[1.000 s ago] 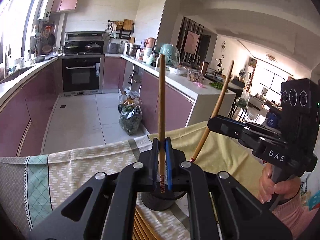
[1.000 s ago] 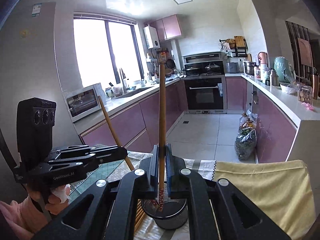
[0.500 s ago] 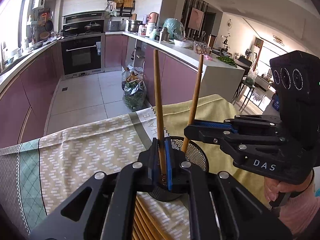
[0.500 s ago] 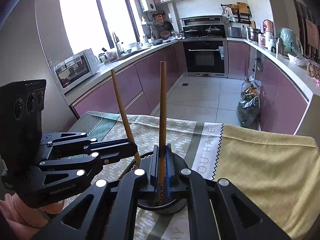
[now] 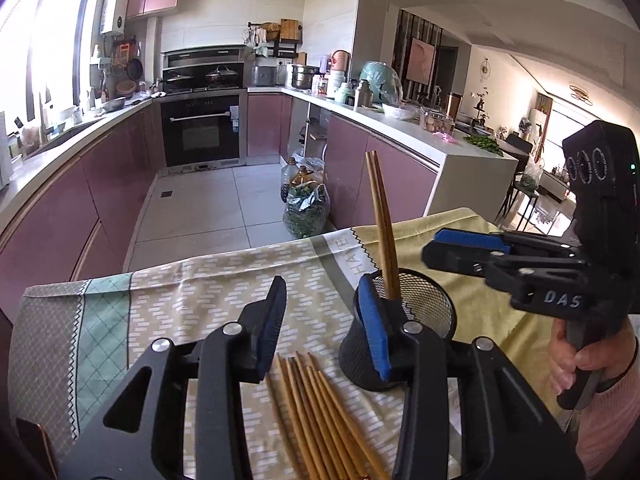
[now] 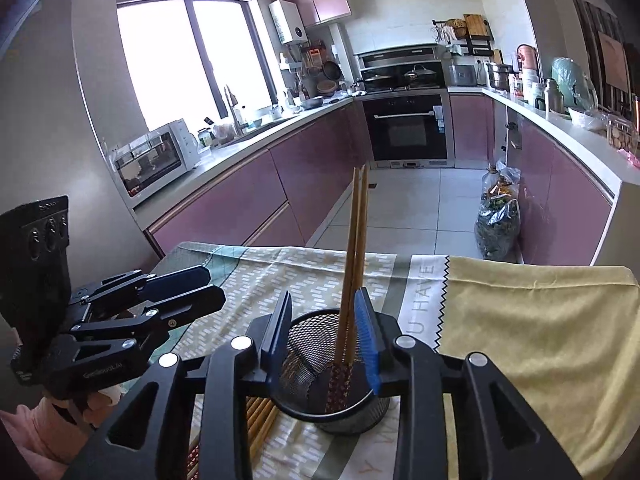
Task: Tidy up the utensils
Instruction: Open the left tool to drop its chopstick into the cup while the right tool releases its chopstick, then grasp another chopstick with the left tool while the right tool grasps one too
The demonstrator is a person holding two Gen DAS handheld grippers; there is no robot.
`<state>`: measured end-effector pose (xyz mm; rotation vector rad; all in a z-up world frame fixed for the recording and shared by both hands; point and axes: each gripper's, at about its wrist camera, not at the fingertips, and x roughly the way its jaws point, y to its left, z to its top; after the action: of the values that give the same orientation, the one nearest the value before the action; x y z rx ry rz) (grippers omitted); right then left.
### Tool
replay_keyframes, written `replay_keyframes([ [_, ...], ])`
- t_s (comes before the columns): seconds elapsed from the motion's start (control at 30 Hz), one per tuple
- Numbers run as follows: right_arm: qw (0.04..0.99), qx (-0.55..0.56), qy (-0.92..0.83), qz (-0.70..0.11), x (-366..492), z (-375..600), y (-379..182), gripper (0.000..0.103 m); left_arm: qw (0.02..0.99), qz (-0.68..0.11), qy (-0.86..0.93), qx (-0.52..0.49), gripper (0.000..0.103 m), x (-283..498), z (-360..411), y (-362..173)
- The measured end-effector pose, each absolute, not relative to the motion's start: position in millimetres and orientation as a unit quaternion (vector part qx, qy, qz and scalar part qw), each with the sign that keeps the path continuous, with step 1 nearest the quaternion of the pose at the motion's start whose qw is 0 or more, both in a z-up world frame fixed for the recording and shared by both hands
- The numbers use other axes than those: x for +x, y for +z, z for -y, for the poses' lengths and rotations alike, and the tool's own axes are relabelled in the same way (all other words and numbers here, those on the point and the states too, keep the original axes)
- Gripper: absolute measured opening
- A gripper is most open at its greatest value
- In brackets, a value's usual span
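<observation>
Home kitchen: built-in oven (image 5: 203, 131), pink cabinets (image 6: 240, 204), microwave (image 6: 154, 158)

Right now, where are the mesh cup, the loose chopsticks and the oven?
mesh cup (image 6: 308, 336): right wrist view, inner mesh wall.
loose chopsticks (image 5: 320, 412): left wrist view, mid-bundle.
oven (image 5: 202, 132): left wrist view, door glass.

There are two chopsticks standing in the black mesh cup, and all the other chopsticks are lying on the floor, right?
Not quite. Two chopsticks do stand in the black mesh cup, but the other chopsticks lie on the tablecloth beside the cup, not on the floor. The left wrist view shows them.
</observation>
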<state>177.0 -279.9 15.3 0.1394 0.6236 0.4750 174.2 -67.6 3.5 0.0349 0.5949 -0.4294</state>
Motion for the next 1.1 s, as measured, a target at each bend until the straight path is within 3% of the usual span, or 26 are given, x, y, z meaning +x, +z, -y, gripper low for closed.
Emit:
replay_keyframes([
  [0.23, 0.917, 0.033, 0.284, -0.278, 121, 257, 17, 0.047, 0.931, -0.311, -0.187, 0.027, 0.044, 152, 29, -19],
  [0.63, 0.873, 0.028, 0.259, -0.412, 123, 219, -79, 0.046, 0.896, -0.402, -0.179, 0.059, 0.044, 139, 22, -106],
  [1.1, 0.872, -0.012, 0.232, -0.431, 116, 199, -93, 0.038, 0.888, -0.418, -0.179, 0.069, 0.044, 135, 29, -119],
])
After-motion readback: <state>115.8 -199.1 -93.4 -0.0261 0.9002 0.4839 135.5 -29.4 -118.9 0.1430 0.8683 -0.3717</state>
